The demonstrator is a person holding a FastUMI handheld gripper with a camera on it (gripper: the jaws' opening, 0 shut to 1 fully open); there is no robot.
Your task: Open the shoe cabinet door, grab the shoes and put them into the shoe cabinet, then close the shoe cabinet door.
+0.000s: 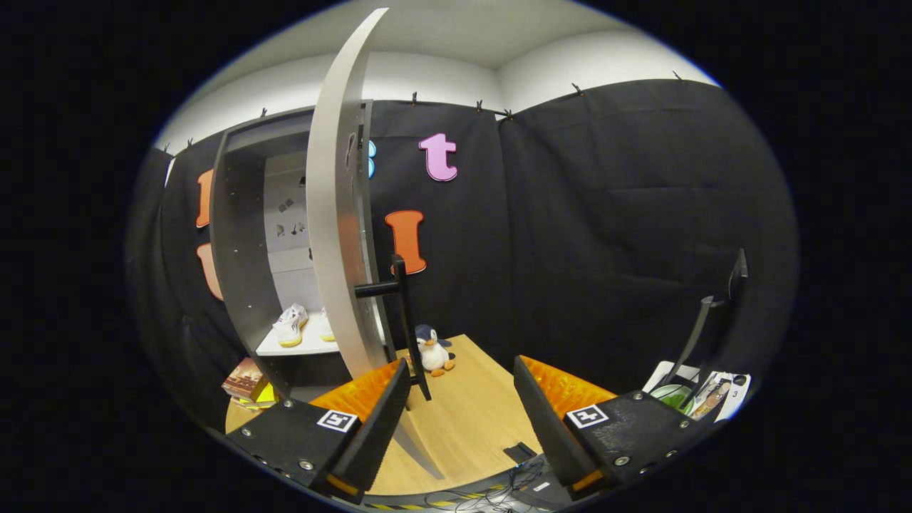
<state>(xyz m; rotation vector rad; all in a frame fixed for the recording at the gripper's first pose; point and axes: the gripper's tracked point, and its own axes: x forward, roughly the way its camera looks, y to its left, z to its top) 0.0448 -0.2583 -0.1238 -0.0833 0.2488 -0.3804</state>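
Looking along my fingers, I see them spread wide with nothing between them. Just ahead of the left one, the shoe cabinet door stands swung open, its black handle jutting toward me. Beyond the door, white shoes sit on a shelf inside the shoe cabinet. A toy penguin stands on the wooden counter past the handle.

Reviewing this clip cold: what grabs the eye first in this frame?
The open cabinet door sweeps edge-on just ahead of the open gripper, its black handle above the left finger. Behind it, white shoes sit on the cabinet's shelf. A toy penguin stands on the wooden floor beyond the fingers.
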